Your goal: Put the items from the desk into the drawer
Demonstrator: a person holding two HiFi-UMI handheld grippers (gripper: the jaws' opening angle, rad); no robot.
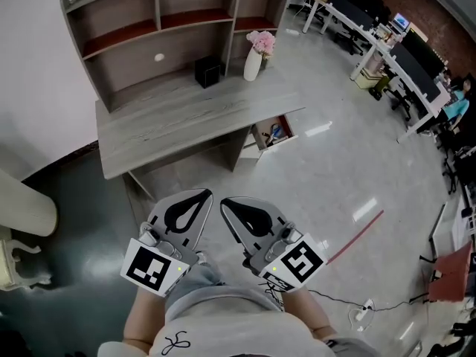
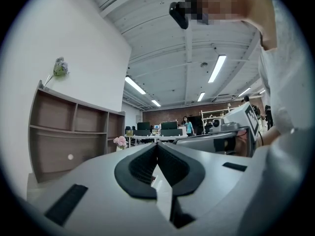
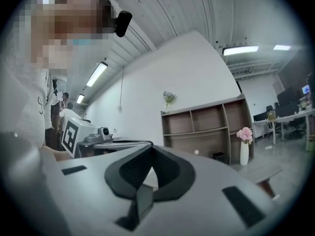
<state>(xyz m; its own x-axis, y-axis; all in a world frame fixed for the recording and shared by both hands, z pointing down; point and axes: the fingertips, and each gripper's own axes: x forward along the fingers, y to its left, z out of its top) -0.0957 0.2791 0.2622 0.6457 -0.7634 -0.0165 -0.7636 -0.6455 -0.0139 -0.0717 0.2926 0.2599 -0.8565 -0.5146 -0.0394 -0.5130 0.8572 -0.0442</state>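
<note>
The grey wooden desk (image 1: 178, 121) holds a small black box (image 1: 209, 71) and a white vase of pink flowers (image 1: 253, 62) under its shelf unit. A small white ball (image 1: 159, 57) rests in the shelf's lower bay. An open drawer (image 1: 273, 134) under the desk's right end holds a few small items. My left gripper (image 1: 202, 193) and right gripper (image 1: 224, 201) hang side by side close to the person's body, well short of the desk, both shut and empty. The left gripper (image 2: 157, 144) points toward the vase (image 2: 119, 142). The right gripper (image 3: 151, 147) faces the vase (image 3: 244, 151) and black box (image 3: 219, 156).
The shelf unit (image 1: 156, 28) stands on the desk's back edge against the white wall. A white chair (image 1: 22, 229) is at the left. Office desks with monitors (image 1: 394, 50) line the back right. A cable and power strip (image 1: 362, 311) lie on the glossy floor.
</note>
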